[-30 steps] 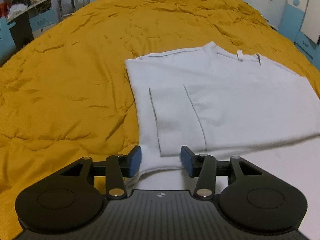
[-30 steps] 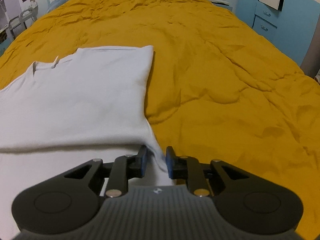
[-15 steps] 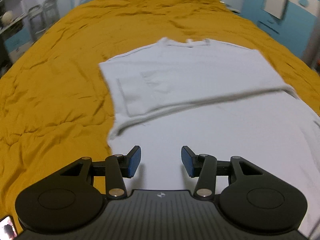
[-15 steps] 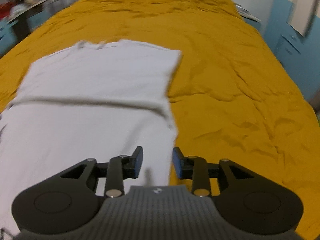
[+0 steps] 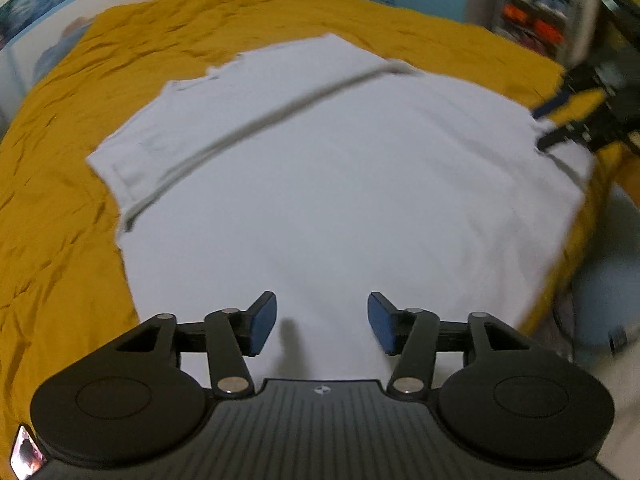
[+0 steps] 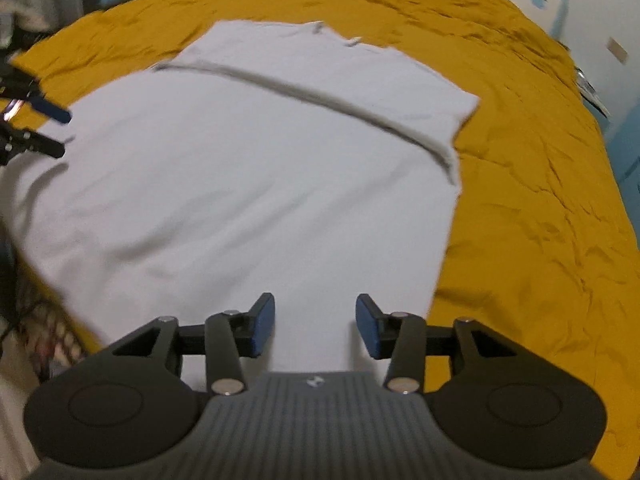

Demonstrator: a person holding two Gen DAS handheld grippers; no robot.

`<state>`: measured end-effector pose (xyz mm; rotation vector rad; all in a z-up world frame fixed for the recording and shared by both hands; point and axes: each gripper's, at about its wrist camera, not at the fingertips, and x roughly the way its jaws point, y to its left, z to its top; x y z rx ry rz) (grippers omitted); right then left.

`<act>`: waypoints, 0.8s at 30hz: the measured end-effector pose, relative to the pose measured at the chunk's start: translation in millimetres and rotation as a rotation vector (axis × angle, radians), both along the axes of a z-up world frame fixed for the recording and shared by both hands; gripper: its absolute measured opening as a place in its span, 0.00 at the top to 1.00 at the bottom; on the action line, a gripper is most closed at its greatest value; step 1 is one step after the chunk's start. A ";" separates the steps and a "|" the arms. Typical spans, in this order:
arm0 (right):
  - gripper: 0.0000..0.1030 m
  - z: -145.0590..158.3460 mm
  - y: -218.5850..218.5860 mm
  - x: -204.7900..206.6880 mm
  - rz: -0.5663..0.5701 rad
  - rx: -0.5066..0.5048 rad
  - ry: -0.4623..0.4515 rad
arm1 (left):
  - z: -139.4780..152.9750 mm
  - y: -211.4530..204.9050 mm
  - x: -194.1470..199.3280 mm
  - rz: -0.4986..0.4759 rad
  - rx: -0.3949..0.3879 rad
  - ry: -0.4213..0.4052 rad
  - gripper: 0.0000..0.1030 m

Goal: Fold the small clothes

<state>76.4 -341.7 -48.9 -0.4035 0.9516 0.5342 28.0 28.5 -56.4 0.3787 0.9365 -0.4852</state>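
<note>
- Bed w/ mustard-yellow quilt is seen filling most of both views; its far edge is blurred.
- White T-shirt is laid flat on the quilt, folded across the middle; neck label is seen at the collar, no writing readable (too small, blurred).
- Left tool: jaws just opened wider, nothing between the blue pads, cloth lying below them.
- Right tool: jaws likewise just opened, gap empty, over the shirt's near edge.
- Small logo on each tool body can't be made out.
- Room edges: smeared, cut off.
</note>
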 end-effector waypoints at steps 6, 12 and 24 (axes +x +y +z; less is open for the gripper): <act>0.49 -7.5 11.8 -29.8 0.120 -0.065 -0.006 | -8.3 -4.9 -33.9 -0.129 0.110 -0.001 0.26; 0.35 -15.6 13.2 -39.7 0.156 -0.111 -0.021 | -21.2 -1.1 -55.8 -0.207 0.231 -0.004 0.25; 0.34 -21.4 25.6 -59.8 0.321 -0.230 -0.033 | -46.4 -7.2 -82.8 -0.374 0.447 -0.073 0.19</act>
